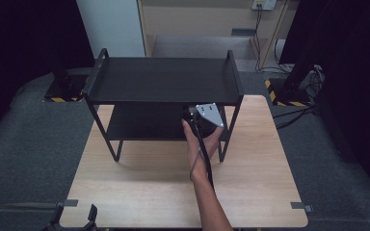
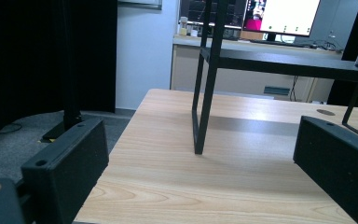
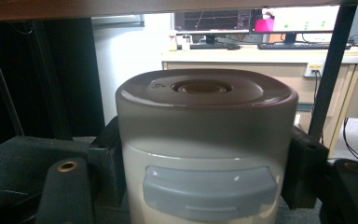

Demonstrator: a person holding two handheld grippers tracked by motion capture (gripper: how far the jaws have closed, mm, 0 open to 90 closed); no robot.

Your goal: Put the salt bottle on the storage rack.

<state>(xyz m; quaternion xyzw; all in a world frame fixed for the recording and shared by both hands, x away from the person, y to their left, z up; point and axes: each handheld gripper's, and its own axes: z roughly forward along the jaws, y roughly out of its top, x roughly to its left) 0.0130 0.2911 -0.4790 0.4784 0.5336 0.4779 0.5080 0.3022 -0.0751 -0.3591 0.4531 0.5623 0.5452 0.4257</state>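
A cream cylindrical container (image 3: pixel 205 126) with a brownish lid and a grey front latch stands upright between the two black jaws of my right gripper (image 3: pixel 205 168), whose pads (image 3: pixel 106 163) press on its sides. It sits under the top board of a black two-tier shelf (image 1: pixel 164 79), at the lower board. From above, a hand holds the right gripper (image 1: pixel 195 115) at the shelf's front right, and the container is hidden there. My left gripper (image 1: pixel 74 219) rests at the table's near left edge. Its jaws (image 2: pixel 200 186) are open with nothing between them.
The shelf stands on a light wooden table (image 1: pixel 250 183), its black legs (image 2: pixel 203 93) planted on the wood. Grey carpet surrounds the table. Behind are a desk with monitors (image 3: pixel 284 21), a white panel (image 1: pixel 111 26) and black stands with hazard-striped bases (image 1: pixel 289 94).
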